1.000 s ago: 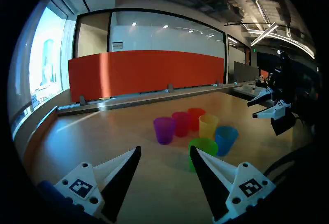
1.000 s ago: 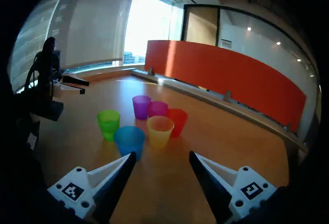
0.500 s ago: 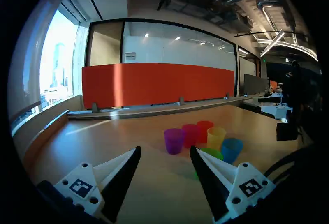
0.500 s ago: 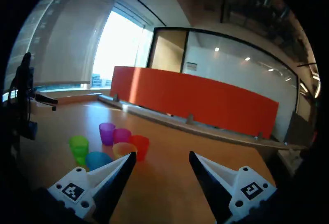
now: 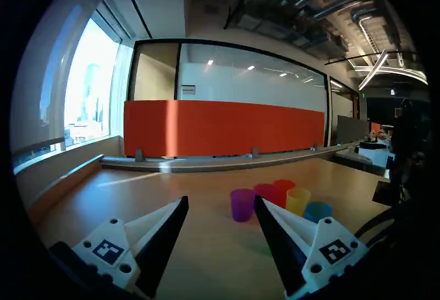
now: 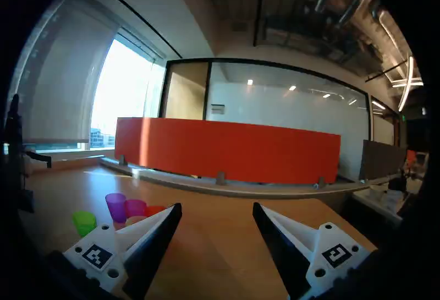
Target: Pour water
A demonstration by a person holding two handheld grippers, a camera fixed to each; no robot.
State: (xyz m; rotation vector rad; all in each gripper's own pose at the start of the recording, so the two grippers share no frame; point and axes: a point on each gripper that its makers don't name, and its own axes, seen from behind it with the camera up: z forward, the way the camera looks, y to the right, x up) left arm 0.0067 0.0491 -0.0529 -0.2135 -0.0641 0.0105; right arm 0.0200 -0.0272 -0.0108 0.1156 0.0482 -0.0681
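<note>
Both cams have tilted up; L gripper (image 5: 220,198) & R gripper (image 6: 217,205), wide open, empty, should dip toward purple cup (image 5: 242,205).

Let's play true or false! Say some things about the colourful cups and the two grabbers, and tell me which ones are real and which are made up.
1. The left gripper is holding a cup. False: it is open and grips nothing.
2. The purple cup stands upright on the wooden table. True.
3. The long divider at the table's far edge is blue. False: it is orange.
4. The right gripper is open. True.
</note>
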